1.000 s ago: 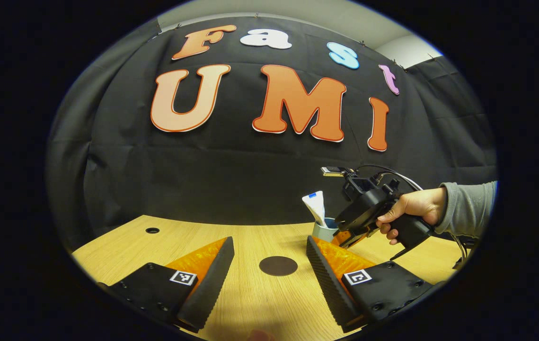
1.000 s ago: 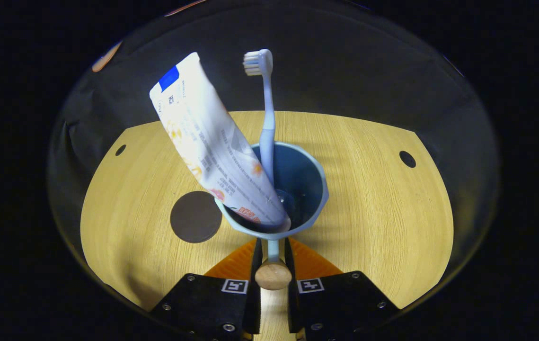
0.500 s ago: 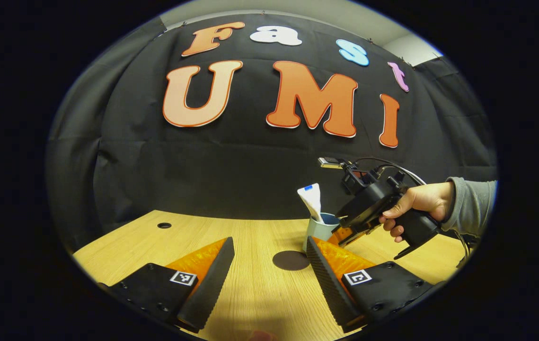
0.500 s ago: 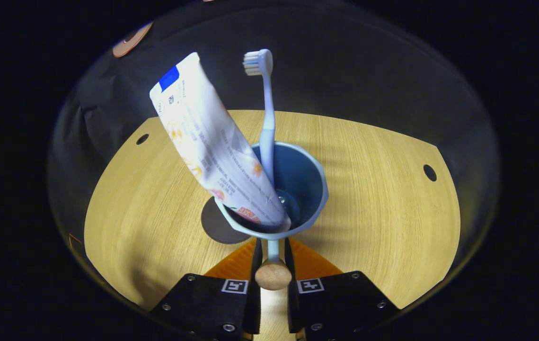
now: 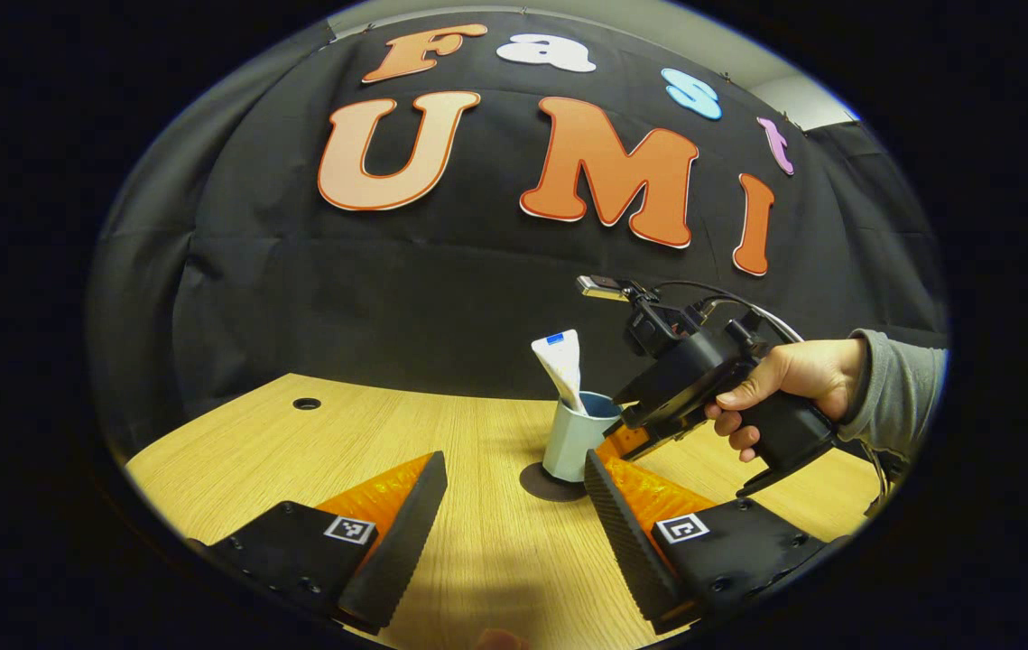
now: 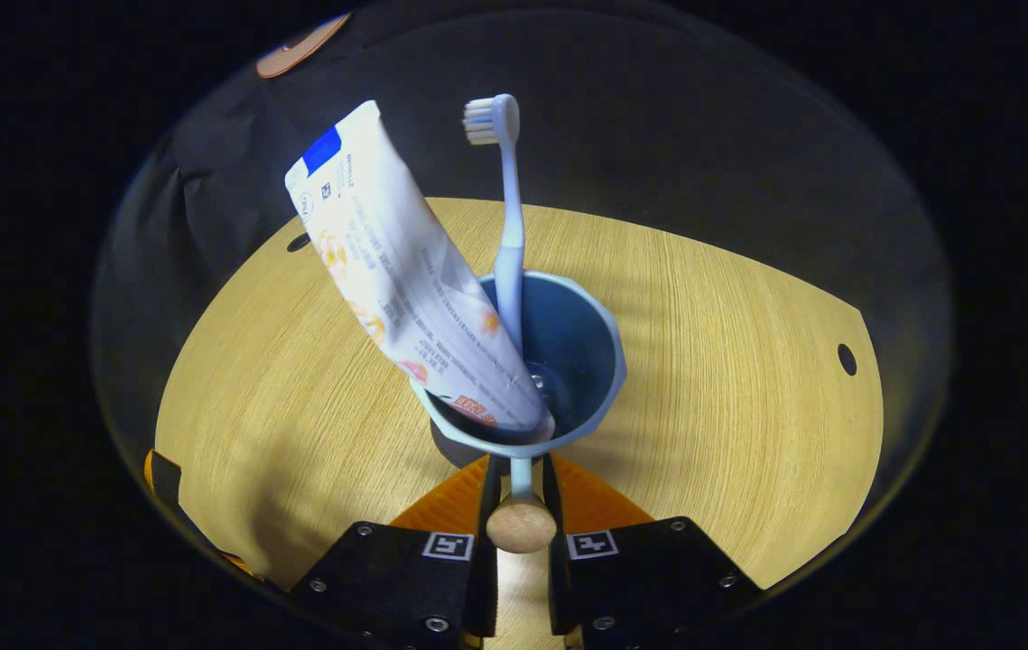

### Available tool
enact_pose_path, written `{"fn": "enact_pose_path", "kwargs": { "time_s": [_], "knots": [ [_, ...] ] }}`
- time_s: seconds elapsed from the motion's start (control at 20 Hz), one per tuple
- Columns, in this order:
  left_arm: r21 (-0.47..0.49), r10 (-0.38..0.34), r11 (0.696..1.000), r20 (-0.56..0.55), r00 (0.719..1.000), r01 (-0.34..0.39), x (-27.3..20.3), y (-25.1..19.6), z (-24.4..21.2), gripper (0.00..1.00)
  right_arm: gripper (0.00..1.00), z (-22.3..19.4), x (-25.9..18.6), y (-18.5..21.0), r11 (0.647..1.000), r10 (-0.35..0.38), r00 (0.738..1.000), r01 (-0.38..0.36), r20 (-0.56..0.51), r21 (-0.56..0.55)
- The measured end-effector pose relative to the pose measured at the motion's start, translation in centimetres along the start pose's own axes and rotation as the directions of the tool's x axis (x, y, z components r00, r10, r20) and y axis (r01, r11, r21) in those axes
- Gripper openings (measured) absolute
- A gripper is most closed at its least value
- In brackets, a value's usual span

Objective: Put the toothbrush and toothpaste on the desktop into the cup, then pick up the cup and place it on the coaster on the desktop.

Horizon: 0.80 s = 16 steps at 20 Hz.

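- My right gripper [image 6: 520,506]: both fingers clamped on the cup's handle [image 6: 521,526], the cup [image 6: 568,361] just ahead of them.
- Toothpaste [image 6: 405,271] and toothbrush [image 6: 506,208]: standing inside the cup, toothpaste leaning left.
- Coaster [image 5: 542,483]: under the cup; whether they touch, I cannot tell.
- My left gripper [image 5: 514,524]: fingers spread apart, holding nothing, the cup ahead and right of it above the desktop [image 5: 369,433].

The right hand-held gripper [image 6: 521,506] pinches narrowly, apparently clamped; the left hand-held gripper [image 5: 514,515] hovers spread wide.
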<state>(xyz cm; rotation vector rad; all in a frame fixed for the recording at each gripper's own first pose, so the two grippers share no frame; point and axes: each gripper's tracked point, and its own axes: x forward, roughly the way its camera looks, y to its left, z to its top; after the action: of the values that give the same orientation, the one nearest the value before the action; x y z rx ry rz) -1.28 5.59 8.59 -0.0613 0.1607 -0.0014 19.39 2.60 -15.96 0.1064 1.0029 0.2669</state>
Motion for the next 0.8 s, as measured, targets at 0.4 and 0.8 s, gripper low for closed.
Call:
{"fn": "enact_pose_path", "kwargs": {
  "time_s": [0.4, 0.8],
  "knots": [
    [-0.025, 0.003, 1.000, -0.016, 1.000, -0.003, 0.5, 0.7, -0.9, 0.97, 0.23, 0.4, -0.4, -0.6, 0.999, 0.000, 1.000, -0.002, -0.025, -0.052],
    [0.005, 0.035, 0.999, -0.009, 0.999, -0.035, 0.4, 1.2, -0.4, 0.97, 0.49, 1.0, -2.4, -0.4, 0.999, 0.040, 0.998, -0.039, 0.049, -0.011]
  ]
}}
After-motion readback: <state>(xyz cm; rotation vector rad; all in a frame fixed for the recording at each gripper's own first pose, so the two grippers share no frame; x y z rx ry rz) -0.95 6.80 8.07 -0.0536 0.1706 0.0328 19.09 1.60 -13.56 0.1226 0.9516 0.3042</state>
